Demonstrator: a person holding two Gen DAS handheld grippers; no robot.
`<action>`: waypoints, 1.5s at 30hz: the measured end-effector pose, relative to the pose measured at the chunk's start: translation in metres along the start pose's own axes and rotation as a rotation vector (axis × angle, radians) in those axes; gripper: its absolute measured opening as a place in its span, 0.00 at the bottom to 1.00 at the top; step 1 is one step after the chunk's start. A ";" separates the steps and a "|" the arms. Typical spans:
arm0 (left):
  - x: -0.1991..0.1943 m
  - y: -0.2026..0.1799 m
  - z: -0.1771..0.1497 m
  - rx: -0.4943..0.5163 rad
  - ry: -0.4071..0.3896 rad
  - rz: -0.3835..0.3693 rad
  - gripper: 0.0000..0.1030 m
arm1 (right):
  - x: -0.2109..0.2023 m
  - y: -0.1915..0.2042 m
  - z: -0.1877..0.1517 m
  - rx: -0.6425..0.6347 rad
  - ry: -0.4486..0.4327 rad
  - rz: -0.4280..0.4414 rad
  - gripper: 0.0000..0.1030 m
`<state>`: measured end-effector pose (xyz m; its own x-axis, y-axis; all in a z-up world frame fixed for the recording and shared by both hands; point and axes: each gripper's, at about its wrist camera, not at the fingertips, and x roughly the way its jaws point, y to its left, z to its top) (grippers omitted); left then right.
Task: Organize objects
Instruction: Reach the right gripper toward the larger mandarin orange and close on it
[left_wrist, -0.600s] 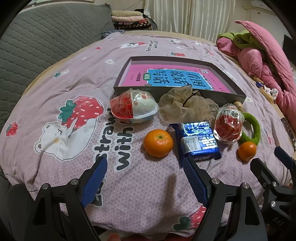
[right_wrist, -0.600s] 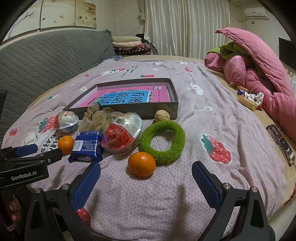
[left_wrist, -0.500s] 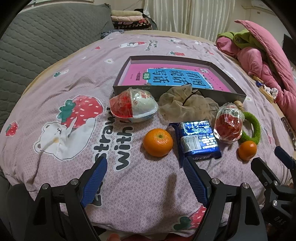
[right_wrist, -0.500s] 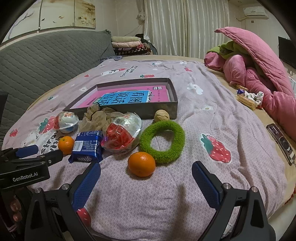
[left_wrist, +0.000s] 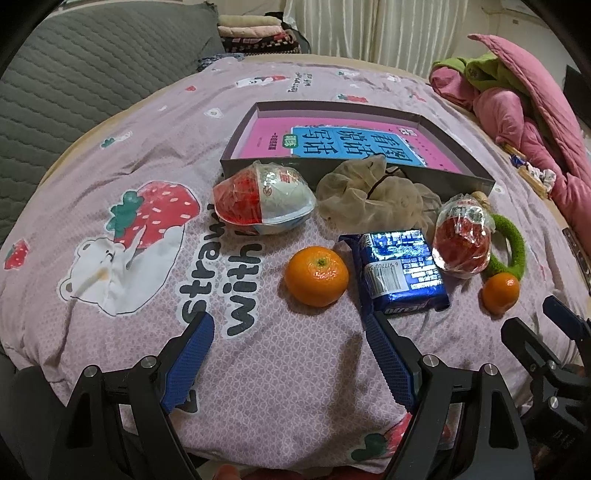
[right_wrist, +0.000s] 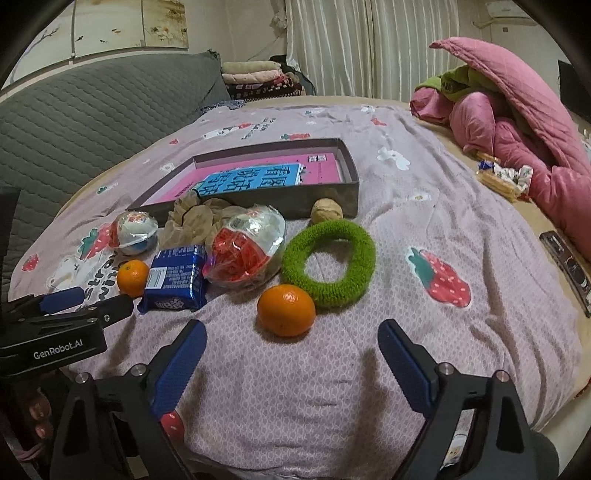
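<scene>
On the bed lie two oranges, one (left_wrist: 316, 276) just ahead of my open, empty left gripper (left_wrist: 288, 350) and one (right_wrist: 286, 310) just ahead of my open, empty right gripper (right_wrist: 291, 358). Between them are a blue snack pack (left_wrist: 400, 272), two wrapped egg-shaped toys (left_wrist: 264, 199) (right_wrist: 243, 249), a beige scrunchie (left_wrist: 373, 195), a green ring (right_wrist: 328, 258) and a small beige ball (right_wrist: 327, 211). Behind them sits a shallow grey box (left_wrist: 476, 177) with a pink and blue book inside.
A pink quilt (right_wrist: 517, 122) is piled at the right. A grey headboard (left_wrist: 74, 81) runs along the left. A snack basket (right_wrist: 498, 177) and a dark remote (right_wrist: 569, 262) lie near the right edge of the bed.
Both views have shifted very slightly. Nothing on the bed has moved, and both grippers stay open.
</scene>
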<state>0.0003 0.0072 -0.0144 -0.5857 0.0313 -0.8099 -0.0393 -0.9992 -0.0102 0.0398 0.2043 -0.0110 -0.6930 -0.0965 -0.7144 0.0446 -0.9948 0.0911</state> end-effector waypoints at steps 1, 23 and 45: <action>0.002 0.000 0.000 0.005 0.003 0.002 0.82 | 0.001 -0.001 -0.001 0.006 0.007 0.003 0.87; 0.035 0.016 0.019 -0.023 0.012 -0.113 0.82 | 0.030 0.003 0.000 -0.001 0.050 0.013 0.63; 0.043 0.001 0.028 0.006 -0.022 -0.201 0.38 | 0.037 0.001 0.001 -0.010 0.012 0.040 0.36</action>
<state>-0.0475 0.0078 -0.0325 -0.5832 0.2310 -0.7788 -0.1621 -0.9725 -0.1671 0.0135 0.1993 -0.0363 -0.6820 -0.1363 -0.7186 0.0789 -0.9905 0.1130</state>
